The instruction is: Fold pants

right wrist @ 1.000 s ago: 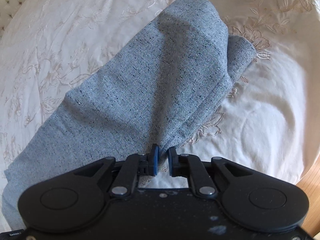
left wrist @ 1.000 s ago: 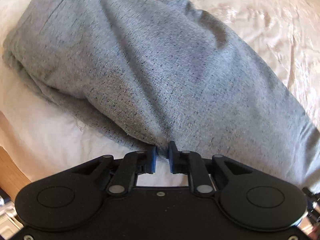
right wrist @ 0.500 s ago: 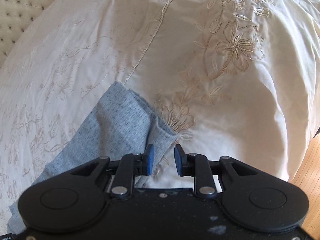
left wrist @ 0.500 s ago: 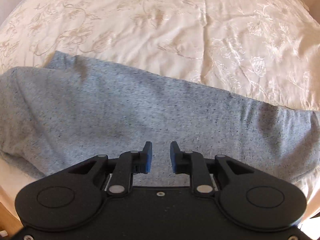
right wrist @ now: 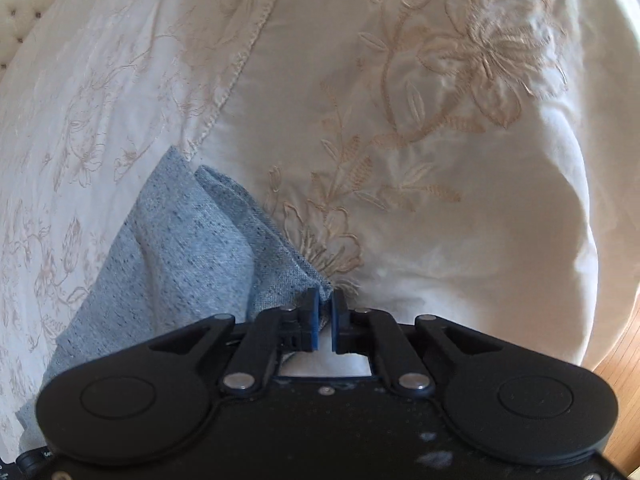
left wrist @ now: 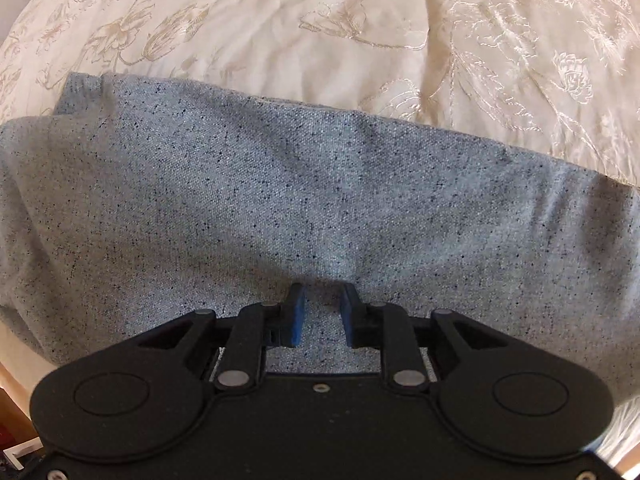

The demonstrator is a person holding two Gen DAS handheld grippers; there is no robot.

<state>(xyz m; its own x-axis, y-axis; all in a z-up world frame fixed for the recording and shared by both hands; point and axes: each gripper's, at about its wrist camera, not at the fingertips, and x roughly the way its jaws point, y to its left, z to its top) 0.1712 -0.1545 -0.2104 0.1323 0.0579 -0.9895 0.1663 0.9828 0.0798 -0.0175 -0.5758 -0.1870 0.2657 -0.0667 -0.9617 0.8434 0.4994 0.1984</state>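
Observation:
The grey-blue speckled pants (left wrist: 280,200) lie folded in a wide band across the cream bedspread (left wrist: 360,20). My left gripper (left wrist: 322,292) points straight down over the near part of the band. Its jaws stand apart and the cloth lies below them, not pinched. In the right wrist view a narrow end of the pants (right wrist: 180,260) runs from the lower left to a corner at my right gripper (right wrist: 325,298). Its jaws are closing, and that corner sits pinched between the blue pads (right wrist: 314,320).
The embroidered bedspread (right wrist: 400,160) fills most of both views and drops off at the right to a wooden floor (right wrist: 616,360). A tufted headboard (right wrist: 24,0) shows at the top left. Wood (left wrist: 12,400) shows past the bed's edge at the lower left.
The left gripper let go of the lifted pants, which now lie flat in a band, and it has sunk closer. The right gripper released, opened wider, then closed on the end corner.

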